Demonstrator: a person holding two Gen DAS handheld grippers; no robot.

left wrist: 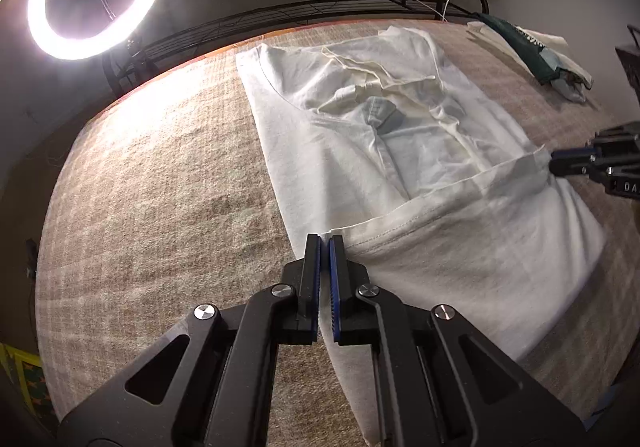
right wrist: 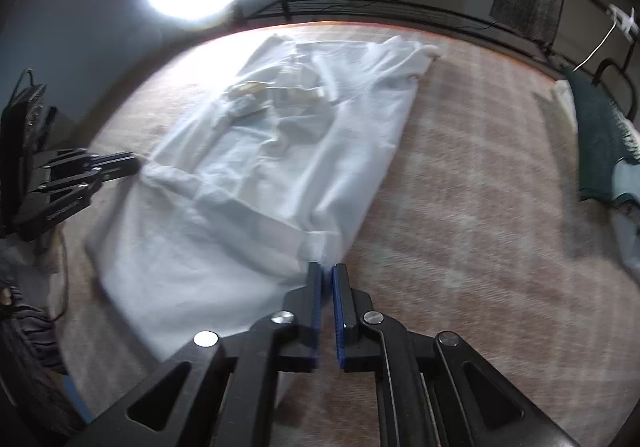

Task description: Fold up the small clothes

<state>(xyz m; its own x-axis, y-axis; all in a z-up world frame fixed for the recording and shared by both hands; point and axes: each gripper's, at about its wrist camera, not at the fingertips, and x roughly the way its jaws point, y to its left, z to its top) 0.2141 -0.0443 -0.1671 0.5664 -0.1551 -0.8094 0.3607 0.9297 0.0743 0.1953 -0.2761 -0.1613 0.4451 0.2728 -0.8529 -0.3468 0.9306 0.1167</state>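
White cotton T-shirt (left wrist: 360, 151) lies sleeves-in on the beige woven bed cover (left wrist: 160, 175), its hem corners pinched by closed left gripper (left wrist: 325, 243) and right gripper (right wrist: 327, 271), so I judge next they carry the hem toward twelve o'clock.

- A white T-shirt (left wrist: 400, 151) lies spread on a beige woven surface, running from the upper middle of the left wrist frame down to the lower right.
- Its neck end is at the top, with a small blue-grey label showing inside the collar.
- The upper part is wrinkled and bunched around the collar.
- The stitched bottom hem is turned back over the body, forming a raised edge across the shirt's lower part.
- In the right wrist frame it fills the centre left.
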